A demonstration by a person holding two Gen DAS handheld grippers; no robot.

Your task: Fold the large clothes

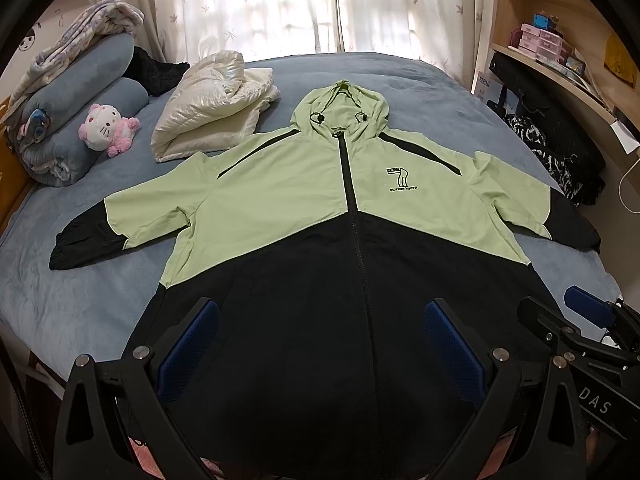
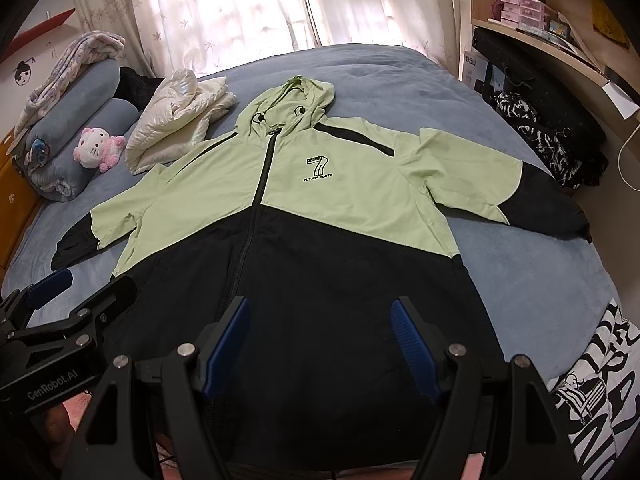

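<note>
You had the green-and-black hooded jacket (image 1: 304, 216) spread flat, zipped, front up, across the centre of the frame on the blue bed (image 1: 72, 300), hood toward the curtains, both sleeves out to the sides. Your left gripper (image 1: 322, 344) hung over the black hem at lower centre, jaws wide, nothing between them. Your right gripper (image 2: 322, 344) sat likewise over the hem, jaws wide and empty. A cream puffer jacket (image 1: 212, 108) lay folded at upper left, just beside the hood; a pink plush cat (image 1: 107, 128) rested near rolled blue blankets (image 1: 80, 92).
</note>
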